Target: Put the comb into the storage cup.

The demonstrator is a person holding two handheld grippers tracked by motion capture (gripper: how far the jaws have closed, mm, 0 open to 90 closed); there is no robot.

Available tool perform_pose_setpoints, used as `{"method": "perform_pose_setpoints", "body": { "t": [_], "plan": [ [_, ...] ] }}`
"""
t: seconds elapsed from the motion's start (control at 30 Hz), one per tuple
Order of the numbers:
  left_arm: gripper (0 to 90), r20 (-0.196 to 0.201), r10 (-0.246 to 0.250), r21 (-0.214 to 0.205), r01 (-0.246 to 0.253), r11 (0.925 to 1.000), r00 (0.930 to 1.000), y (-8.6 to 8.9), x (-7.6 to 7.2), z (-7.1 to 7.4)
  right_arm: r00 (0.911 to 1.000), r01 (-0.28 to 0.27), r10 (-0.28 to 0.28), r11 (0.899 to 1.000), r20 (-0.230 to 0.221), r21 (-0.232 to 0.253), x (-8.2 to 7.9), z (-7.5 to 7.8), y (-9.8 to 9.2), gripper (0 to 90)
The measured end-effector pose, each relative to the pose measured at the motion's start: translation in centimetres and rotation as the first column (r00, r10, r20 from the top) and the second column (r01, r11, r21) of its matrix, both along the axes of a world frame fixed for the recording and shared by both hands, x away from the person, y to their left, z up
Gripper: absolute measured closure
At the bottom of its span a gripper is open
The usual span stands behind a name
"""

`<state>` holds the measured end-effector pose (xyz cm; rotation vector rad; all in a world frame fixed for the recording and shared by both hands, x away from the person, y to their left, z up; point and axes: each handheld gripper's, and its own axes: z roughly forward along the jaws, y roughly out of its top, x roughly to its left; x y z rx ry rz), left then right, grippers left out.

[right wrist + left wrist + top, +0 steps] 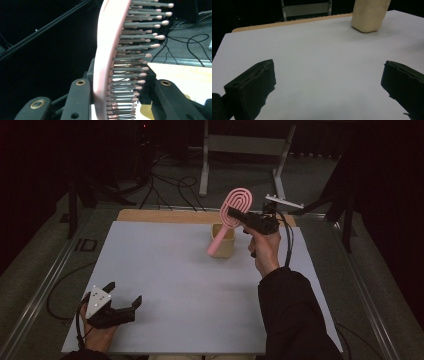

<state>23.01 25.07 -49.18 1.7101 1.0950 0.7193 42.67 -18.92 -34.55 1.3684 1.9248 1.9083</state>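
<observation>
Grey table, floor cables, metal frame

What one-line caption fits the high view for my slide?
Right gripper holds a pink oval hairbrush above a small beige cup; left gripper rests open.

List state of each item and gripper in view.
pink hairbrush: lifted, tilted, handle end at the cup's mouth
beige cup: upright on the table
right gripper: shut on the brush head
left gripper: open, holding nothing, low over the table's near left corner
</observation>
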Motion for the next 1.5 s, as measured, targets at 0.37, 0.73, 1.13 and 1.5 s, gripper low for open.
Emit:
{"method": "perform_pose_setpoints", "body": {
  "t": [0.37, 0.73, 1.13, 1.5],
  "plan": [
    [0.2, -0.005, -0.003, 0.003, 0.003, 1.0000, 1.0000, 0.0, 0.0, -0.1, 0.9999, 0.016, -0.016, 1.000, -0.001, -0.003, 0.5, -0.1, -0.1, 63.7],
    [0.2, -0.004, -0.003, 0.002, 0.003, 1.0000, 1.0000, 0.0, 0.0, 0.0, 0.9995, 0.032, -0.031, 0.999, -0.008, 0.010, 1.1, -0.3, -0.2, 63.8],
    [0.2, -0.003, -0.002, 0.004, 0.002, 1.0000, 1.0000, 0.0, 0.0, -0.1, 0.9984, 0.056, -0.055, 0.998, -0.015, 0.015, 1.6, -0.5, -0.6, 63.7],
    [0.2, -0.004, -0.001, 0.005, 0.001, 1.0000, 1.0000, 0.0, 0.0, -0.1, 0.9968, 0.079, -0.079, 0.997, -0.017, 0.007, 2.1, -0.6, -0.8, 63.7]
  ]
}}
